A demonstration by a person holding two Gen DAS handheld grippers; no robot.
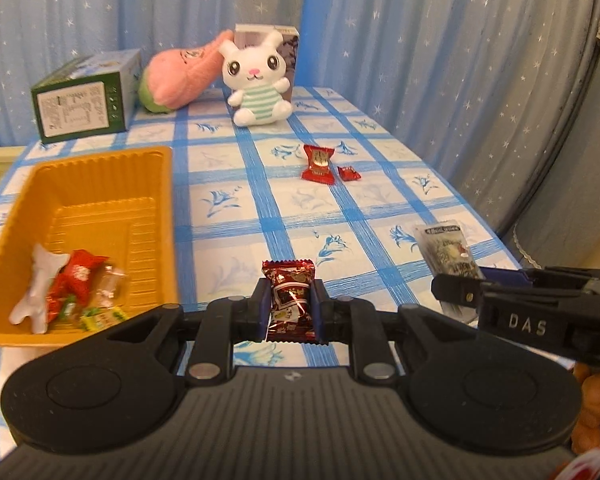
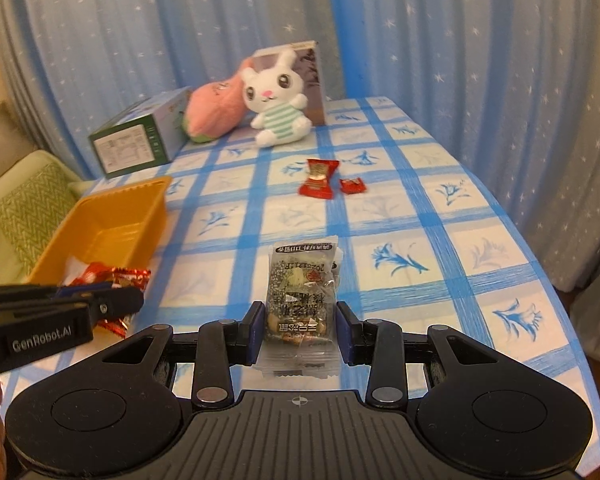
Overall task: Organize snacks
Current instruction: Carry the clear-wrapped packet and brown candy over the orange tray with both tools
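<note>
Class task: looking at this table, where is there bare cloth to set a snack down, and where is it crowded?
Free: the checked tablecloth between the yellow tray and the two red candies, and the strip right of those candies. The tray's far half is bare too. Crowded: the back edge, with green box, pink plush and white bunny, and the tray's near end, full of wrappers.

Open tablecloth (image 1: 236, 240) is lying clear between the yellow tray (image 1: 168, 184) and two red packets (image 2: 318, 180), while the green box (image 1: 84, 96) and plush toys (image 1: 256, 80) are blocking the far edge.
</note>
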